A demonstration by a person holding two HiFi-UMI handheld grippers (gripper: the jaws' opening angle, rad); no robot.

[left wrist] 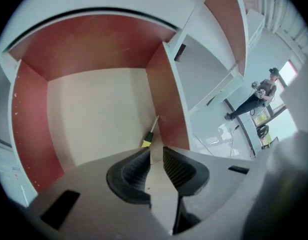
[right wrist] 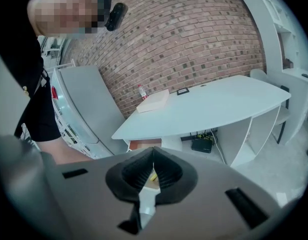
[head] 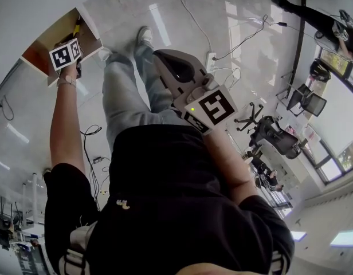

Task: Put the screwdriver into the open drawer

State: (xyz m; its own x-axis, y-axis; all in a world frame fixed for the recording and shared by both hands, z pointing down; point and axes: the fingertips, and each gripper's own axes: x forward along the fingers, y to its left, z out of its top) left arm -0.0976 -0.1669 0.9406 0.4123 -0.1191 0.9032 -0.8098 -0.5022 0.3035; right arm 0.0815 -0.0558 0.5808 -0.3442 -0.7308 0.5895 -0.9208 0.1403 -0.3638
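Observation:
The open drawer (left wrist: 94,114) has red-brown walls and a pale floor. The screwdriver (left wrist: 149,134), with a yellow handle and a thin shaft, lies on that floor against the right wall. My left gripper (left wrist: 155,153) hovers just above the handle end, open by a narrow gap with nothing between its pads. In the head view its marker cube (head: 66,55) is at the drawer (head: 53,42), and a bit of yellow screwdriver (head: 78,23) shows inside. My right gripper (right wrist: 154,151) is shut and empty, held in front of my body, its marker cube (head: 215,107) well right of the drawer.
A white desk (right wrist: 209,104) with a flat white box (right wrist: 153,101) and a small bottle (right wrist: 142,91) stands before a brick wall. White shelves (right wrist: 289,74) are at the right. Cables and a power strip (head: 211,59) lie on the floor near office chairs (head: 271,133).

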